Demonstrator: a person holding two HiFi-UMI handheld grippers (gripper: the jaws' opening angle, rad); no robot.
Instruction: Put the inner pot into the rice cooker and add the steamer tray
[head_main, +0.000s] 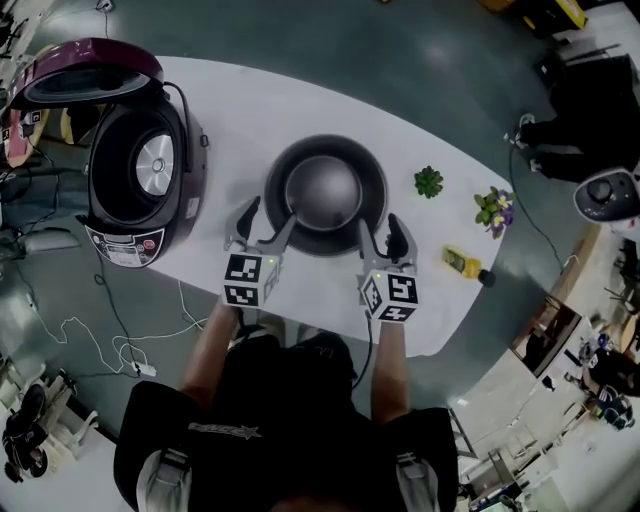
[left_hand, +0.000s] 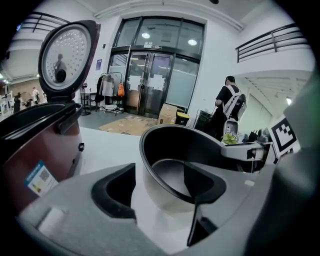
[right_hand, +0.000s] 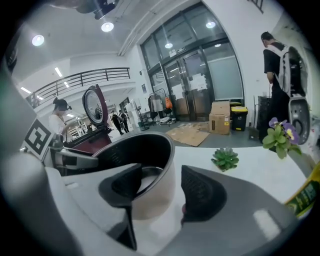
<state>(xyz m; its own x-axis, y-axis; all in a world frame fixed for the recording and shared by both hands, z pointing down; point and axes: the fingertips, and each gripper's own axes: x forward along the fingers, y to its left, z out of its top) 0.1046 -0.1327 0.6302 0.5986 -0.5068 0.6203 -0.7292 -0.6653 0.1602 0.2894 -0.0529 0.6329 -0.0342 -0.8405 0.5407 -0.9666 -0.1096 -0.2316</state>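
Both of the person's forearms are stretching forward side by side over the white table (head_main: 300, 100). Each gripper is tilting downward at the near rim of the inner pot (head_main: 325, 195). The left gripper (head_main: 266, 222) and right gripper (head_main: 382, 238) are gaping wide, each straddling the pot's wall with one finger inside and one outside, not pinching it. The pot is sitting mid-table, right of the open rice cooker (head_main: 135, 170).

Your inner pot (head_main: 325, 195) stands upright mid-table (head_main: 300, 100), round, with a dark rim and a grey inside. Your rice cooker (head_main: 120, 215) sits well apart at its nine o'clock, maroon lid (head_main: 90, 72) swung open, silver heating plate (head_main: 155, 165) showing.
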